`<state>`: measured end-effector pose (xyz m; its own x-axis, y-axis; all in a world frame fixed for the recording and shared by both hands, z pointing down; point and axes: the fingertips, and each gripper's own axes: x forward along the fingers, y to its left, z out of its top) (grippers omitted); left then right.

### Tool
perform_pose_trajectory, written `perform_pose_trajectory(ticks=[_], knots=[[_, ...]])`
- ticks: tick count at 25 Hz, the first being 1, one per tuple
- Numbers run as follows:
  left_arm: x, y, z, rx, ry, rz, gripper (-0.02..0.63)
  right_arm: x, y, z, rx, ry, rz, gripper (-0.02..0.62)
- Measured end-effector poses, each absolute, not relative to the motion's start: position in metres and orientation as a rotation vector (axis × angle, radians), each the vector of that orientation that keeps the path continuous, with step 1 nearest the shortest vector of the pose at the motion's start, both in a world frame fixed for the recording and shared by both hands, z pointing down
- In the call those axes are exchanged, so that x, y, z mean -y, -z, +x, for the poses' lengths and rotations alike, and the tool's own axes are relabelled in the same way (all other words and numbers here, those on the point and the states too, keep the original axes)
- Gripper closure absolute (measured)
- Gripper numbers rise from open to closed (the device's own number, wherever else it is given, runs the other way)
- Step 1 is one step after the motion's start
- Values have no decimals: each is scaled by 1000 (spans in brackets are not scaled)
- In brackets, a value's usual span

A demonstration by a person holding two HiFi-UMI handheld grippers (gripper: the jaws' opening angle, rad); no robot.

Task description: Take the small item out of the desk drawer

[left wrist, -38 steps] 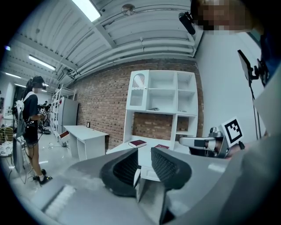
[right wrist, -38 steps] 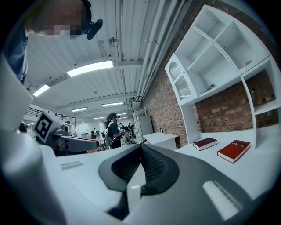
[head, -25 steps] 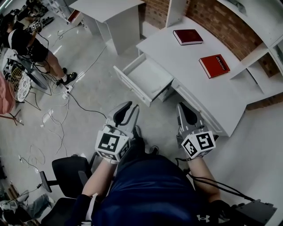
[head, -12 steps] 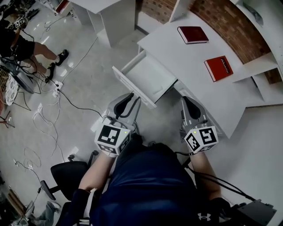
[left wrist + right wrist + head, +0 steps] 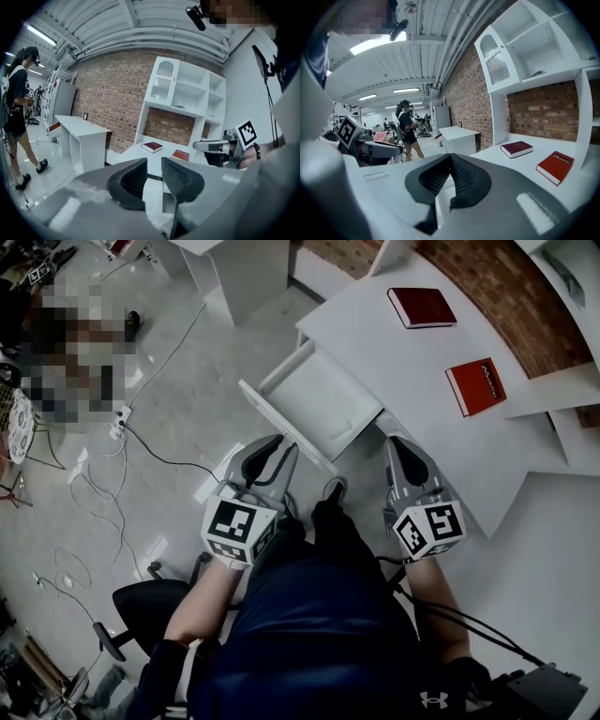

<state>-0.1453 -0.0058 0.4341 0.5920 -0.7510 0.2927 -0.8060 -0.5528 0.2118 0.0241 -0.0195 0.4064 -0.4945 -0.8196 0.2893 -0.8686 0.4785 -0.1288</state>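
1. The small item cannot be made out in any view. The white desk drawer (image 5: 281,423) stands pulled out toward the near left, and its pale inside shows nothing I can tell apart.
2. The drawer belongs to a long white desk (image 5: 394,362) that runs along a red brick wall (image 5: 506,296).
3. The left gripper (image 5: 279,442) hovers just on the near side of the drawer front. Its grey fingers stand partly apart with a clear gap, and nothing is between them (image 5: 153,162).
4. The right gripper (image 5: 395,441) is to the right of the drawer, at the desk's near edge. Its fingers meet at the tips and have nothing in them (image 5: 450,157).
5. On the desktop, farther right, lie a dark red book (image 5: 422,307) and a brighter red book (image 5: 476,386), well apart.
6. On the grey floor to the near left are a black office chair (image 5: 150,606) and loose cables (image 5: 141,442).
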Motion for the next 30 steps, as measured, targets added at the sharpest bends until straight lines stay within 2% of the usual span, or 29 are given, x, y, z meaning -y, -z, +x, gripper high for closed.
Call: perform_pose_trajectory(ticks=[7,18,24,30], knots=[[40,-439,-116,1255,-356,2502,502,56,-423,41,2582,-484,1437,592],[107,-489,-43,1237,-608,2486,502,118,-451,106,2617,-601,1398,592],[130,-557,-21,1058,-895,2443,500,132,-470,115,2608,-671,1358,592],[122,-659,-10,759,-1178,2298,462,125,-487,126,2511,-759,1449,592]])
